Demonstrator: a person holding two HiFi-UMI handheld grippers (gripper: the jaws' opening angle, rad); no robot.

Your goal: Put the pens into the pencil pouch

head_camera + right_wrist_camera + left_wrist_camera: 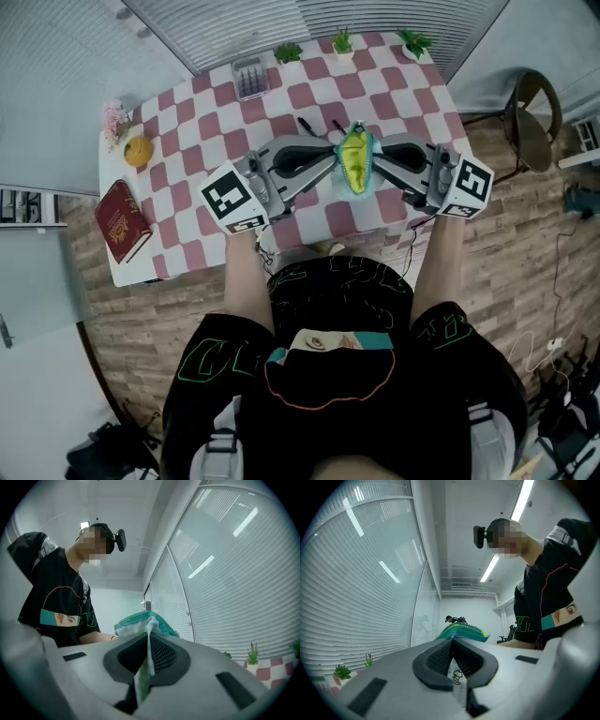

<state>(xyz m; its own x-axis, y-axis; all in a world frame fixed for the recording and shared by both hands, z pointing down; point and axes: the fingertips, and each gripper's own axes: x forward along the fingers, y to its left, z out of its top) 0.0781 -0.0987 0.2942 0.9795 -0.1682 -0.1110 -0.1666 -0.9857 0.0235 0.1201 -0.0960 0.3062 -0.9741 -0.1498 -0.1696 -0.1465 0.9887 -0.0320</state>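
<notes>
— Left hand-held gripper (331,159)?
— Pinching the pencil pouch (354,157) by its left edge, above mid-worktop (187,141). Same on the right edge, by the right hand-held gripper (379,161).
— Pens (305,125)?
— Lying slantwise just beyond the pencil pouch, toward the far edge; nearer the left hand-held gripper.

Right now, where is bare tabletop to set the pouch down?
Bare cloth lies on the left, between the calculator and the yellow ball. There is more on the right, between the pens and the corner plant. It is crowded just beyond the pouch, where the pens lie.
</notes>
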